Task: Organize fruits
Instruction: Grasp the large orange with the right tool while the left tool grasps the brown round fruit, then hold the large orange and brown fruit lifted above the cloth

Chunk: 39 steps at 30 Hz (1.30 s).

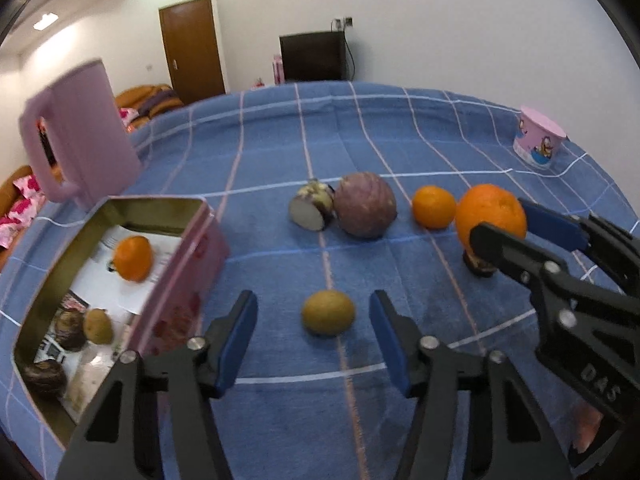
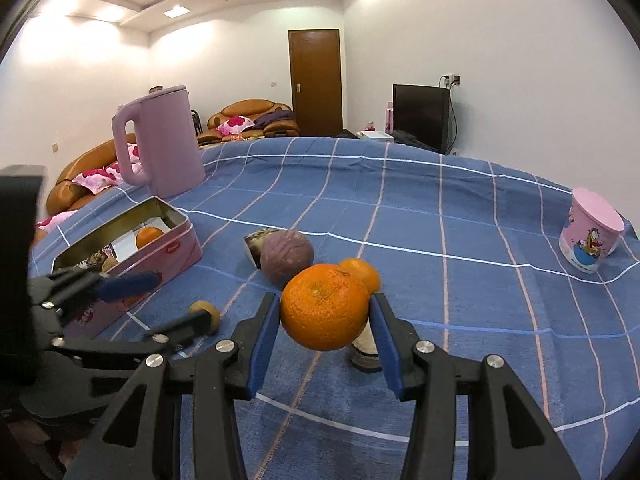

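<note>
My right gripper [image 2: 325, 322] holds a big orange [image 2: 325, 307] clamped between its two blue pads, lifted clear of the blue checked cloth [image 2: 460, 208]. Under it on the cloth stands a small dark-and-pale fruit [image 2: 365, 350] that I cannot name. Just behind the big orange lies a smaller orange [image 2: 362, 272], and to its left a round purple fruit [image 2: 286, 258] touches a cut purple piece [image 2: 256, 242] with a white face.

My left gripper [image 1: 314, 342] hangs over a brownish-green kiwi [image 1: 328, 312] that rests on the cloth. The kiwi sits between the blue pads with a gap on each side, so the jaws stand apart and grip nothing.

To the left an open pink tin [image 1: 188, 280] lies on the cloth. Inside it I see one orange [image 1: 133, 258], a second kiwi [image 1: 98, 325] and two dark round fruits [image 1: 70, 330]. A pink kettle [image 2: 160, 140] stands behind the tin. Far to the right, near the table's edge, a pink cartoon cup [image 2: 592, 230] stands well apart from everything else.
</note>
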{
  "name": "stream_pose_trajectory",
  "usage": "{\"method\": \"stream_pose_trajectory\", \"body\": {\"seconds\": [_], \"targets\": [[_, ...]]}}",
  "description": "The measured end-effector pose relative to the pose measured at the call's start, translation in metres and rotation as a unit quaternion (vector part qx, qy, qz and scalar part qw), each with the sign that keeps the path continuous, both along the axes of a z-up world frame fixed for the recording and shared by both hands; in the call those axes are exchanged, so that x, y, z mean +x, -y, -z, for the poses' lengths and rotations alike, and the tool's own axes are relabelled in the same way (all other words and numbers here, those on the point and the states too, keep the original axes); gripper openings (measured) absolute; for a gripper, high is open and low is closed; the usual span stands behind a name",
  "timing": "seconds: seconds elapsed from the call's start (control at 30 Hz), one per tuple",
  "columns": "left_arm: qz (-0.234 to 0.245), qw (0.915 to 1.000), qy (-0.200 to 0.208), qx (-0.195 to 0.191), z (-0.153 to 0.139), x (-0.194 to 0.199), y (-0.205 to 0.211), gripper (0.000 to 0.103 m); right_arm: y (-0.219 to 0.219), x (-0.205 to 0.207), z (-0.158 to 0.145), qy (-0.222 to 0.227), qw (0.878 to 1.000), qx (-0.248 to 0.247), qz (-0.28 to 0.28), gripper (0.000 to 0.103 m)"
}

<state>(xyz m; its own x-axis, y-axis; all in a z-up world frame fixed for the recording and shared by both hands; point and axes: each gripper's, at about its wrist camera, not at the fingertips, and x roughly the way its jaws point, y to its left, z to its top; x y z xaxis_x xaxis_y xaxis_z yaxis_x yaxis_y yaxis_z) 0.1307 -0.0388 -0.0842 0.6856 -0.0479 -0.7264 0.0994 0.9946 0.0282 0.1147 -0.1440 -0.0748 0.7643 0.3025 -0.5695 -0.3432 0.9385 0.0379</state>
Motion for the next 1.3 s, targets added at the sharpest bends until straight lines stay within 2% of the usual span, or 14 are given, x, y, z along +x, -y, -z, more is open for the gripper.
{"method": "stream_pose_trajectory", "body": {"seconds": [0.1,0.17,0.23,0.53,1.03,1.3], "targets": [[0.010,0.9997,-0.020,-0.005,0.007,0.008,0.004,0.056,-0.001,0.000,0.000,0.001,1.000,-0.001,-0.001,0.048],[0.017,0.9994,-0.030,-0.006,0.013,0.013,0.007,0.040,-0.002,0.001,0.001,0.000,1.000,-0.002,-0.001,0.048],[0.018,0.9989,-0.040,-0.017,0.015,0.015,0.006,0.032,-0.002,0.001,0.001,-0.001,1.000,-0.001,-0.002,0.048],[0.021,0.9994,-0.012,-0.025,0.008,0.007,0.003,0.032,-0.001,0.000,0.000,0.006,1.000,0.006,-0.006,0.048],[0.004,0.9980,0.062,0.011,-0.011,-0.012,0.008,0.032,-0.002,-0.010,-0.003,0.028,0.999,0.006,-0.021,0.048],[0.000,0.9960,0.089,0.015,-0.018,-0.018,0.008,0.032,-0.003,-0.015,-0.006,0.041,0.999,0.005,-0.025,0.048]]}}
